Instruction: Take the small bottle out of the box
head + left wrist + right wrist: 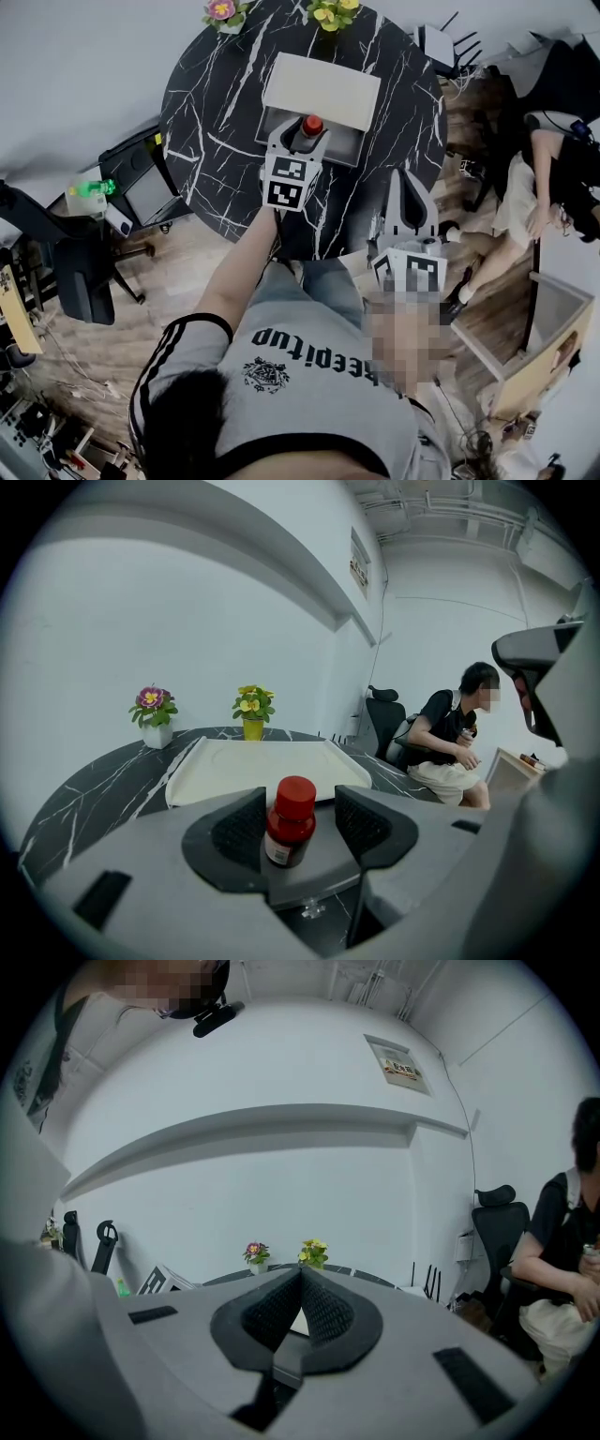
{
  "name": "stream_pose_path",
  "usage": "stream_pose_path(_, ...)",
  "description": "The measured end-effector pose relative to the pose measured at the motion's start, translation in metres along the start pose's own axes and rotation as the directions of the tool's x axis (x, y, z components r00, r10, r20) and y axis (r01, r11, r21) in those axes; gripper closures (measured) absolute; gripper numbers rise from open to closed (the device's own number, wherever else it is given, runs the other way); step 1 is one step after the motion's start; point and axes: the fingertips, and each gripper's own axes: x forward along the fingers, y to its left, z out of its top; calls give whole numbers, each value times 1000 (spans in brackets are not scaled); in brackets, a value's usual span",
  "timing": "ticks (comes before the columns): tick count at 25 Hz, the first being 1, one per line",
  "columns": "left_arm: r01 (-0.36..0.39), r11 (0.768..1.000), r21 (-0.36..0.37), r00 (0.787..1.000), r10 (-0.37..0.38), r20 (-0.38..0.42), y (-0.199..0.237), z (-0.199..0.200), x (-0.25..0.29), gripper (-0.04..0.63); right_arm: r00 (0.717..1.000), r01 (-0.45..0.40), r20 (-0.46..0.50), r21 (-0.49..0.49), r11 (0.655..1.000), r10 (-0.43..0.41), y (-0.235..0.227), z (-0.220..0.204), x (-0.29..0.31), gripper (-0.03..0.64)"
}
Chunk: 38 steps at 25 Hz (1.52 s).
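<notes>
Red-capped small bottle [289, 822] upright between the wide-apart jaws of the left gripper [300, 803], not clamped, white box [262, 766] just beyond the jaw tips on a black marble table [103, 785], right gripper [300, 1283] off to its right and nearer the person, jaws pressed together on nothing.

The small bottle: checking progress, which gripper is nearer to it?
Left. The left gripper has its open fingers either side of the bottle; the right gripper, shut, is back at the table's near edge, to the bottle's right.
</notes>
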Motion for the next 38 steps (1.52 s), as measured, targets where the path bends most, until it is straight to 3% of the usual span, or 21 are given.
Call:
stream_pose_path(11,-96,995,14,995,96,-36,9,-7,20,385,999,26,-24,2,1000,-26,-15,-8,1,617)
stream_pose_path(15,-114,993,28,993,115,-20,11,-9,22,415,1000,19,-19,-4,1000,-19,-16,-7,3,617)
stream_pose_path(27,-105,994,41,994,105,2,8,-7,13,451,1000,5,-14,-10,1000,-5,-9,-3,3,617)
stream_pose_path(38,-90,995,48,995,87,48,5,27,-26,451,1000,-19,14,-21,1000,19,8,6,1,617)
